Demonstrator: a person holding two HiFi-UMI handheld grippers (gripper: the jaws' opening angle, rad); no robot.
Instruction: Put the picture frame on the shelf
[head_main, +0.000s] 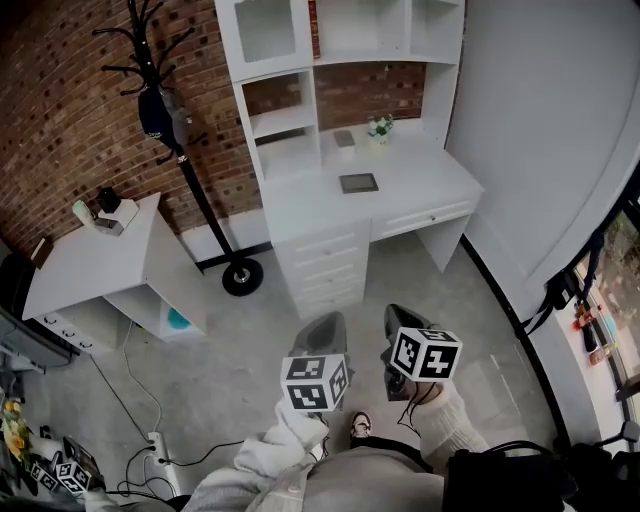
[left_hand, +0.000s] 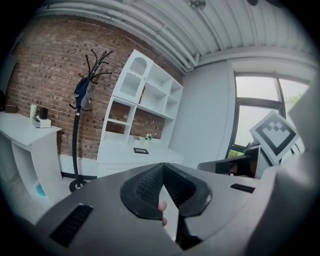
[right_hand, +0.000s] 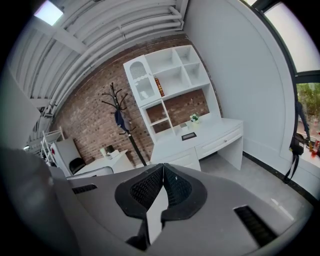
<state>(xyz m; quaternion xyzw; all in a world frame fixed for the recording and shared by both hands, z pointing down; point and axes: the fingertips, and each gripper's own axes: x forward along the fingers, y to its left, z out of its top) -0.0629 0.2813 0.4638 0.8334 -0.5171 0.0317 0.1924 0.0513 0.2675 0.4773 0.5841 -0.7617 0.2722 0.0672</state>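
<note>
Picture frame (head_main: 358, 183): a small dark frame lying flat on the top of a white desk (head_main: 420, 175), towards the middle of the desktop. It is well apart from both grippers, with open grey floor (head_main: 250, 340) between them and the desk. A small potted plant (head_main: 380, 127) stands further back on the desk, behind the frame and slightly to its right. A tall white shelf unit (head_main: 290, 90) rises from the back and left of the desk, its open compartments set against a red brick wall (head_main: 70, 110).

Low in the head view, the person holds the left gripper (head_main: 327, 322) and the right gripper (head_main: 393, 315) side by side, near each other, both pointing towards the desk. Each carries a cube with black and white square markers.

In the left gripper view the two dark ribbed fingers (left_hand: 150, 186) meet at their tips, with nothing between them. In the right gripper view the fingers (right_hand: 146, 188) are likewise closed tip to tip and hold nothing. In both views the frame appears far beyond the fingertips, small, on the desk.

A black coat stand (head_main: 190, 180) stands left of the desk, and a white side table (head_main: 90, 265) stands further left.
</note>
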